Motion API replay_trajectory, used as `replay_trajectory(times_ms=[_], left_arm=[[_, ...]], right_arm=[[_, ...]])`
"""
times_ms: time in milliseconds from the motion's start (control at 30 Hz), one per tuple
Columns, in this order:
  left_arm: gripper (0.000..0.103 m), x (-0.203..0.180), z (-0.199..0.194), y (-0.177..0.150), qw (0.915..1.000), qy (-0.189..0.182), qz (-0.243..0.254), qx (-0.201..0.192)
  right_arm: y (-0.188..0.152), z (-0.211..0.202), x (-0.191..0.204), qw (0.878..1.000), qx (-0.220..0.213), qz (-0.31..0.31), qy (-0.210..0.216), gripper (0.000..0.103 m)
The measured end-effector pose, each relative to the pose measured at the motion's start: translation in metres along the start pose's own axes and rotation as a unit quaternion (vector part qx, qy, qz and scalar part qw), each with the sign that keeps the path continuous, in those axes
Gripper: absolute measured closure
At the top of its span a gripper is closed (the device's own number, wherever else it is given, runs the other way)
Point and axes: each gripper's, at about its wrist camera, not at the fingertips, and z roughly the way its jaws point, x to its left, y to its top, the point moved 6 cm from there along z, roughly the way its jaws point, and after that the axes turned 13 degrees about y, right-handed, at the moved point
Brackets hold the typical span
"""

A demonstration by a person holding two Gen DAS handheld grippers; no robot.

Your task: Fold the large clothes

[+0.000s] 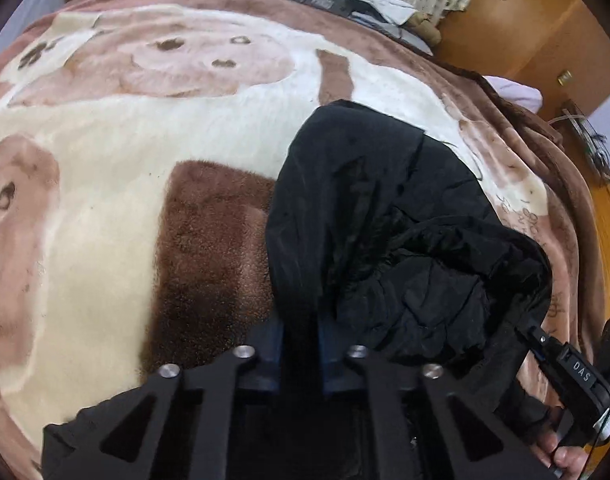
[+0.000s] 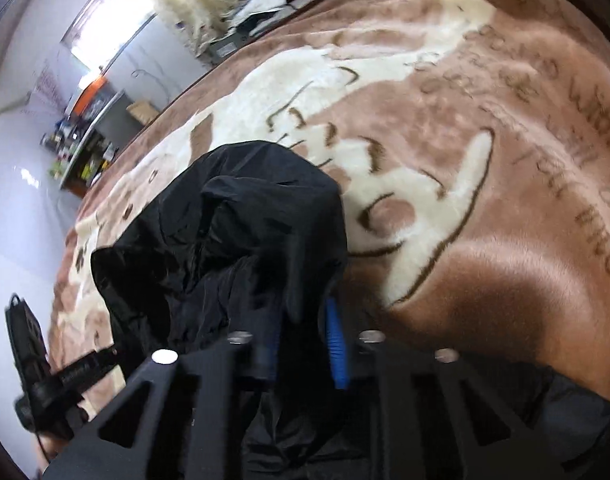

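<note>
While the black jacket (image 1: 385, 220) lies bunched on the plush bear-print blanket (image 1: 125, 140) of the bed, near its right border, both tools are closed on folds of its near edge: the left tool (image 1: 301, 344) and the right tool (image 2: 301, 344) each pinch black cloth between blue pads. Left of the jacket the blanket is wide and free; a wooden wardrobe (image 1: 525, 32) stands past the right border.
</note>
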Motion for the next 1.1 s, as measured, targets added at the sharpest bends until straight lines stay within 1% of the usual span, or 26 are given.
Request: replay_trajectory(times_ms=[33,100,133,267,333,400,433,500,533,600,633,667,700,767,800,867,900,933,967,1033,1067,1100], left_arm=[[0.093,0.001,-0.005,-0.001,1.0,-0.001,0.0,-0.007],[0.094,0.002,-0.016,-0.004,0.9999,-0.006,-0.003,-0.013],[0.094,0.004,-0.023,-0.007,0.9998,-0.013,-0.007,-0.016],[0.094,0.01,-0.047,-0.019,0.9993,-0.023,-0.007,-0.029],[0.094,0.014,-0.063,-0.027,0.9983,-0.033,-0.009,-0.048],[0.094,0.017,-0.079,-0.038,0.9964,-0.042,-0.002,-0.073],[0.094,0.019,-0.09,-0.048,0.9947,-0.049,0.003,-0.09],[0.094,0.023,-0.104,-0.066,0.9922,-0.056,0.012,-0.111],[0.094,0.025,-0.111,-0.078,0.9904,-0.054,0.021,-0.126],[0.094,0.028,-0.117,-0.097,0.9888,-0.047,0.039,-0.136],[0.094,0.031,-0.119,-0.104,0.988,-0.047,0.04,-0.141],[0.094,0.034,-0.12,-0.11,0.988,-0.051,0.035,-0.142],[0.094,0.039,-0.12,-0.119,0.9885,-0.064,0.024,-0.135],[0.094,0.053,-0.118,-0.131,0.9888,-0.072,-0.008,-0.131],[0.094,0.061,-0.116,-0.136,0.9879,-0.086,-0.027,-0.126],[0.093,0.076,-0.105,-0.147,0.9887,-0.094,-0.068,-0.095],[0.093,0.082,-0.101,-0.152,0.9873,-0.107,-0.089,-0.077],[0.093,0.088,-0.099,-0.156,0.9862,-0.109,-0.103,-0.07],[0.094,0.094,-0.099,-0.158,0.986,-0.102,-0.111,-0.071],[0.094,0.104,-0.103,-0.164,0.9865,-0.089,-0.111,-0.082],[0.094,0.11,-0.103,-0.167,0.9859,-0.089,-0.12,-0.076],[0.093,0.116,-0.103,-0.17,0.9837,-0.098,-0.135,-0.066]], right_arm=[[-0.001,-0.003,0.003,1.0,-0.003,-0.009,0.001,0.094],[-0.003,-0.01,0.011,0.999,-0.011,-0.032,-0.003,0.096],[-0.006,-0.015,0.015,0.999,-0.017,-0.044,-0.003,0.097],[-0.017,-0.036,0.027,0.995,-0.034,-0.089,-0.012,0.097],[-0.023,-0.047,0.032,0.993,-0.046,-0.107,-0.017,0.097],[-0.033,-0.062,0.037,0.99,-0.056,-0.128,-0.012,0.097],[-0.039,-0.071,0.041,0.988,-0.065,-0.139,-0.008,0.097],[-0.052,-0.087,0.047,0.984,-0.074,-0.159,0.0,0.097],[-0.061,-0.096,0.048,0.983,-0.078,-0.169,0.005,0.097],[-0.078,-0.108,0.047,0.979,-0.08,-0.186,0.002,0.097],[-0.086,-0.111,0.045,0.978,-0.08,-0.191,-0.003,0.097],[-0.095,-0.114,0.042,0.978,-0.076,-0.193,-0.003,0.097],[-0.102,-0.115,0.038,0.979,-0.074,-0.191,-0.003,0.097],[-0.117,-0.114,0.024,0.982,-0.062,-0.18,-0.01,0.097],[-0.121,-0.115,0.017,0.983,-0.059,-0.172,-0.012,0.097],[-0.129,-0.116,0.001,0.989,-0.056,-0.138,-0.009,0.097],[-0.131,-0.116,-0.007,0.991,-0.053,-0.122,-0.007,0.097],[-0.133,-0.117,-0.013,0.993,-0.054,-0.109,-0.01,0.097],[-0.134,-0.12,-0.019,0.993,-0.056,-0.099,-0.01,0.097],[-0.137,-0.123,-0.029,0.994,-0.053,-0.09,-0.021,0.097],[-0.139,-0.122,-0.039,0.995,-0.046,-0.079,-0.033,0.097],[-0.141,-0.123,-0.046,0.996,-0.044,-0.067,-0.039,0.097]])
